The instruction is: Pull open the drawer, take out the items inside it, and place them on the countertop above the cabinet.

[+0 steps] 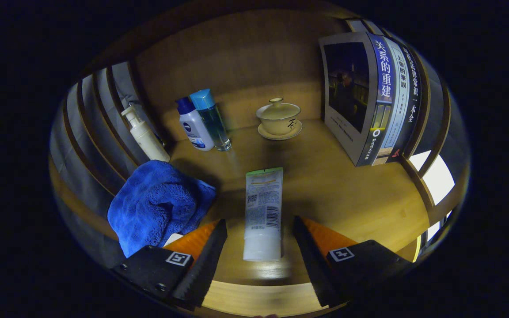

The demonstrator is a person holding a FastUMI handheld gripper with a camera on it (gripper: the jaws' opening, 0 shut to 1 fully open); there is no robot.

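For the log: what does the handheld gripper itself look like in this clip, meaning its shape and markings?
The gripper has two wedge-shaped fingers with ridged, sawtooth inner faces, tapering toward the tips. Each is mounted on a black block fastened with screws and carrying a small square black-and-white marker. No cables show.

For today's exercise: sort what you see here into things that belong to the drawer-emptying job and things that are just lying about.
Belongs to the job:
- tube, lying on the countertop between the open fingers of the tool, neither touching it

Probably just lying about, though I cannot tell:
- blue cloth
- pump bottle
- two small bottles
- lidded cup on its saucer
- books
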